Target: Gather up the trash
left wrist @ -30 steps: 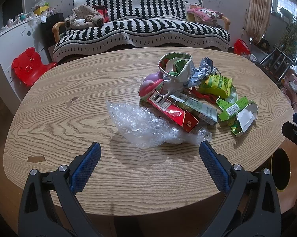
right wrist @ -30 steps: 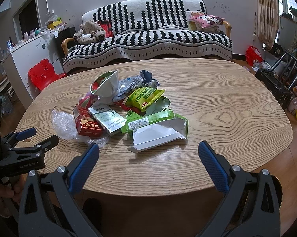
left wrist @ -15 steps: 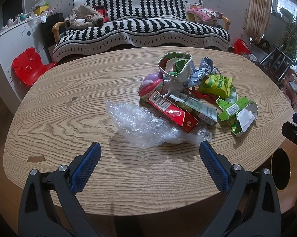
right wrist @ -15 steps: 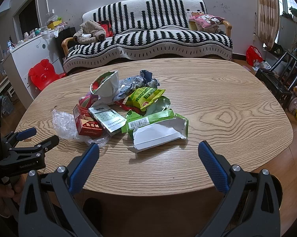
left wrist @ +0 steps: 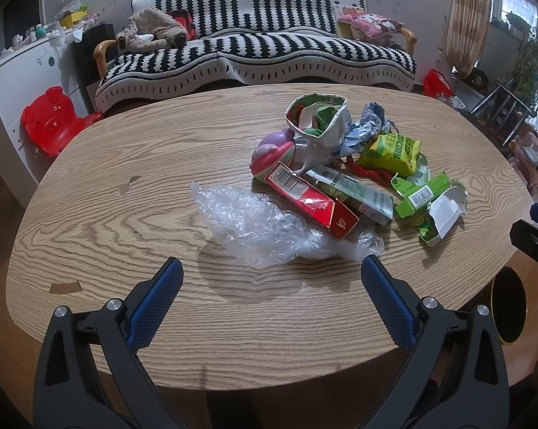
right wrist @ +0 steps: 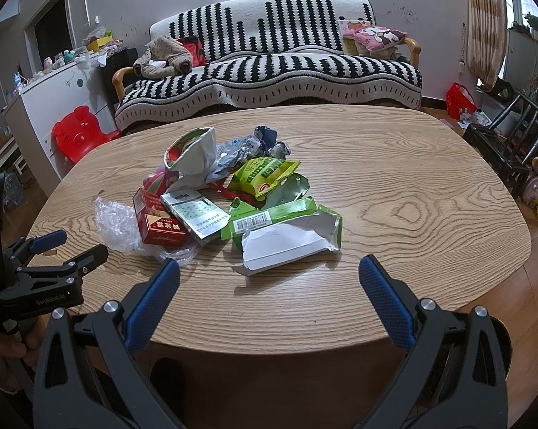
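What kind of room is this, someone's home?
Most likely a home living room: a striped sofa behind a wooden table, a child's red bear-shaped chair, and a curtained window.

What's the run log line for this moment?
task: collect trash | left tongs: open, empty | right tongs: open, empty | trash pile: on table, untouched

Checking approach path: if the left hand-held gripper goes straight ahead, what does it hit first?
Probably the clear plastic wrap: it lies directly ahead of the open left hand-held gripper, before the red box. Depth uncertain.
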Demonstrator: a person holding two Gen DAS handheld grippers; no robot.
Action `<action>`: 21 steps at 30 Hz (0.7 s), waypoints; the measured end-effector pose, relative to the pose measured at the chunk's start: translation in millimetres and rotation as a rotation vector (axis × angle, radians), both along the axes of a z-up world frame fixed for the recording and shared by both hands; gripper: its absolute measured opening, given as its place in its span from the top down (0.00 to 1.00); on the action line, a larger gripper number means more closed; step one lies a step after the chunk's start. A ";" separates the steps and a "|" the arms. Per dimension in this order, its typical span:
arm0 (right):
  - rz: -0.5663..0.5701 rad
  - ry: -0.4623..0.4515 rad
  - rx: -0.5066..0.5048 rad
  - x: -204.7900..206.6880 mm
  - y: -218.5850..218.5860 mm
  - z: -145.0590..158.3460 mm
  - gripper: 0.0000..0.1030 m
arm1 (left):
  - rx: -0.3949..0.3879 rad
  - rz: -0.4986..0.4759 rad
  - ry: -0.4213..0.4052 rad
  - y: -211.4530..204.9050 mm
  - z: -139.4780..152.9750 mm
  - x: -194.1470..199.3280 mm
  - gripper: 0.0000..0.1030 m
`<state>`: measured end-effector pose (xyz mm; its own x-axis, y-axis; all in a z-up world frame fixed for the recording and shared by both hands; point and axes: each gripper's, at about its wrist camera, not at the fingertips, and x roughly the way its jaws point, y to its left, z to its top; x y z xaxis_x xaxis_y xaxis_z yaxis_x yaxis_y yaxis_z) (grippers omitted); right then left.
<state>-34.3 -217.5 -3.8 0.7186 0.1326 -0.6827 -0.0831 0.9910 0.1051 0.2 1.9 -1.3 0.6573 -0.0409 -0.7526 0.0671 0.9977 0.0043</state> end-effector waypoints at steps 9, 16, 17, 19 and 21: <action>0.040 0.014 -0.069 14.4 10.2 -2.2 0.06 | -0.010 -0.016 0.014 1.6 3.7 10.1 0.06; 0.140 0.070 -0.123 84.4 13.1 -9.4 0.06 | 0.053 -0.055 -0.008 -13.7 22.7 69.4 0.06; 0.152 0.080 -0.127 96.4 13.4 -12.8 0.06 | 0.052 -0.069 0.002 -16.9 22.0 82.5 0.06; 0.164 0.087 -0.142 115.1 13.6 -19.3 0.06 | 0.037 -0.099 0.031 -23.0 17.9 105.6 0.06; 0.189 0.101 -0.130 135.6 12.2 -26.7 0.06 | 0.003 -0.131 0.052 -26.8 11.1 127.9 0.06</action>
<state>101.3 -205.3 -30.5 0.6166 0.1646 -0.7699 -0.2637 0.9646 -0.0050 128.1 -24.9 9.8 0.6064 -0.1214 -0.7858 0.1967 0.9805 0.0003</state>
